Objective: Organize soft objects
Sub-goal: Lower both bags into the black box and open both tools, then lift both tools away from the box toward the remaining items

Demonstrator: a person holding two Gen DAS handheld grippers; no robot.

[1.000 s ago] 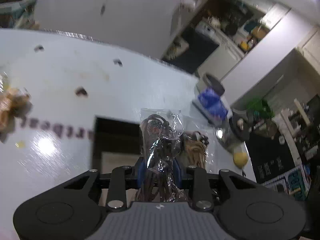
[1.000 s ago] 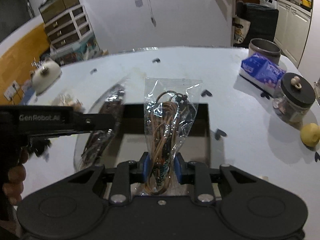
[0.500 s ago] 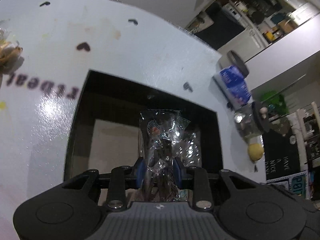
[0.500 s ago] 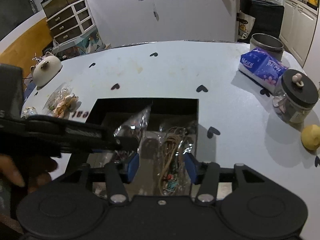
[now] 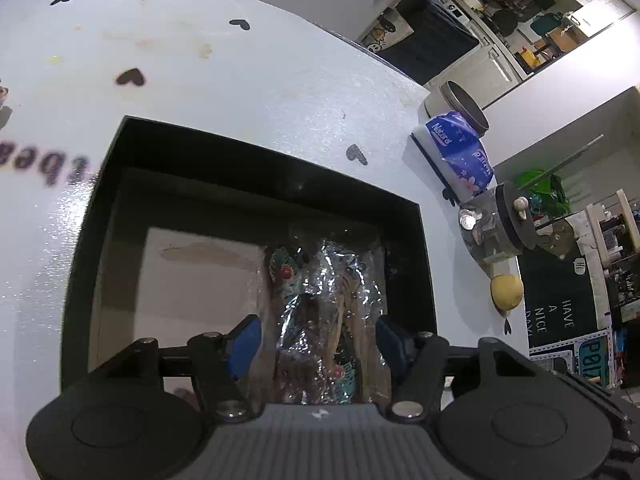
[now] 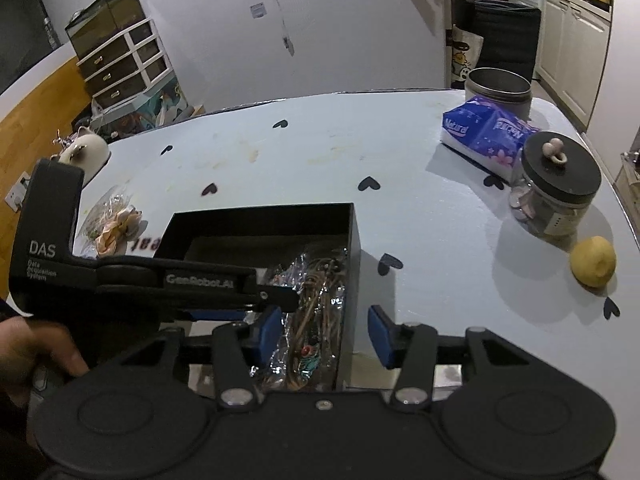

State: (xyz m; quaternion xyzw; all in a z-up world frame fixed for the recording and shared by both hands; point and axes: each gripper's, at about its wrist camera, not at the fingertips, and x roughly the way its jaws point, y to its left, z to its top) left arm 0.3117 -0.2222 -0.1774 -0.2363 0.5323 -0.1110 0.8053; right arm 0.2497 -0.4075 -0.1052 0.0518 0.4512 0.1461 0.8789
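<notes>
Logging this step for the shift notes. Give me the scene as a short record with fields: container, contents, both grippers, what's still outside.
container: black box on the pale blue table
contents: two clear bags of cords, lying in the box
left gripper: jaws opening, bags between the pads, not pressed
right gripper: jaws closing, pads clear of the bags
still outside: clear bag of fabric flowers, left of the box

dim indoor light | glare on tabletop | fisheye-bent edges | slight blur
</notes>
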